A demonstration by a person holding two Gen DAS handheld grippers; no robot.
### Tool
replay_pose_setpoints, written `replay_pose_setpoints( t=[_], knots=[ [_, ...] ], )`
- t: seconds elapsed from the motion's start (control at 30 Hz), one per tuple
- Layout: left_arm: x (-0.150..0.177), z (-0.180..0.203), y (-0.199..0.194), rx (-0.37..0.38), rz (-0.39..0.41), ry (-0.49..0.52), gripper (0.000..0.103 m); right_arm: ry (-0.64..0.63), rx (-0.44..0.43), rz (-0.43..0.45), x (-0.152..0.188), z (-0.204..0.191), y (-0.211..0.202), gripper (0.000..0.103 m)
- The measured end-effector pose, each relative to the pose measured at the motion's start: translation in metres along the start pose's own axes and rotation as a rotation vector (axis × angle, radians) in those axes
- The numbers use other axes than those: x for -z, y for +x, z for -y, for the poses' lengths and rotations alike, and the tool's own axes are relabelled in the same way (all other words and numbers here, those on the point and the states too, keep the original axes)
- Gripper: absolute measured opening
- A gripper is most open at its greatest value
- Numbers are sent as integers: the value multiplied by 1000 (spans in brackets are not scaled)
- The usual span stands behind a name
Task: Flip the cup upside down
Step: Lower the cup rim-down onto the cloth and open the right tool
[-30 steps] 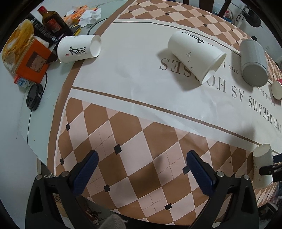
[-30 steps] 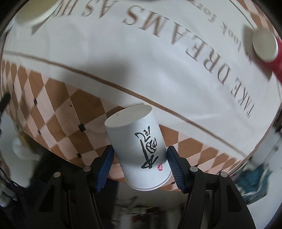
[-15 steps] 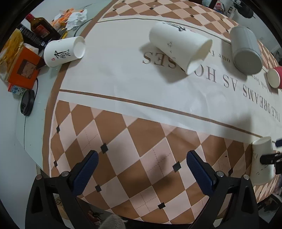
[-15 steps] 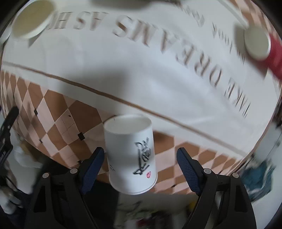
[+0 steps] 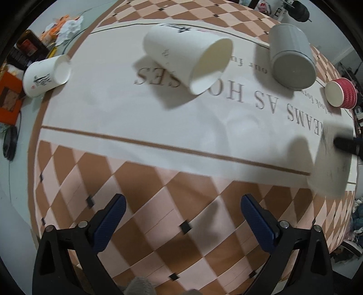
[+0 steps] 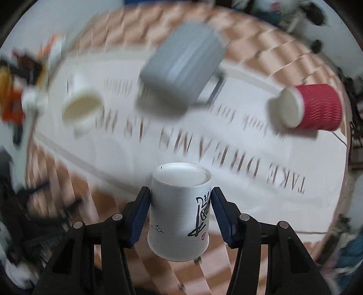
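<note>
Matt white paper cup [image 6: 180,211]; ribbed red paper cup [image 6: 317,106]; smooth printed tablecloth [image 5: 158,118].

A: Table surface?
B: Round table [image 5: 20,222], pale grey top, mostly covered by a cloth [image 5: 140,118] with a cream centre band, grey printed lettering and a brown-and-peach diamond border.

A: Clutter on the far left edge?
B: Dark bottle [image 5: 28,43], crumpled white and orange wrappers [image 5: 65,27], an orange box [image 5: 9,102], a black cable [image 5: 10,145] lying on the bare tabletop.

A: Room behind?
B: Light wall at top right, dark equipment [image 5: 299,10] up there, too small to identify. Lower right past the table edge, bluish fabric [image 5: 357,211], blurred.

A: Light?
B: Even indoor light, soft shadows on the cloth. Right wrist view heavily motion-blurred.
</note>
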State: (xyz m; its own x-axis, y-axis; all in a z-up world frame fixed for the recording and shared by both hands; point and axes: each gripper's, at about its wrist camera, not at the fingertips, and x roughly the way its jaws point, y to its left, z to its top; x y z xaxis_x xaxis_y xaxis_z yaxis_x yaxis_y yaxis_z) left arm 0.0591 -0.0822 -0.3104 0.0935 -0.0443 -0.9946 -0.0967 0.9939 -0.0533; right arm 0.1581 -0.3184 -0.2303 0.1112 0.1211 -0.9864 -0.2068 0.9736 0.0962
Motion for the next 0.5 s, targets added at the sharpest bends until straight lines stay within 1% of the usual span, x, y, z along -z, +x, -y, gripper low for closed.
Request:
replay_pose_setpoints(
  t=[0.07,0.1,0.17,0.27,0.37,0.5],
  knots=[
    [-4,9,2,3,7,16,103,45,-2,108,-2,9,-5,57],
    [-7,16,3,0,11,22,103,63,3,179,-1,13,-9,57],
    [-12,28,5,-6,17,36,103,72,39,319,3,16,-13,57],
    [-18,39,8,-18,23,51,103,74,72,451,18,12,-11,57],
    [-23,45,10,-32,31,63,103,60,94,521,31,3,-3,57],
    [-23,57,11,-51,30,76,103,29,115,553,47,-6,0,57]
  ],
)
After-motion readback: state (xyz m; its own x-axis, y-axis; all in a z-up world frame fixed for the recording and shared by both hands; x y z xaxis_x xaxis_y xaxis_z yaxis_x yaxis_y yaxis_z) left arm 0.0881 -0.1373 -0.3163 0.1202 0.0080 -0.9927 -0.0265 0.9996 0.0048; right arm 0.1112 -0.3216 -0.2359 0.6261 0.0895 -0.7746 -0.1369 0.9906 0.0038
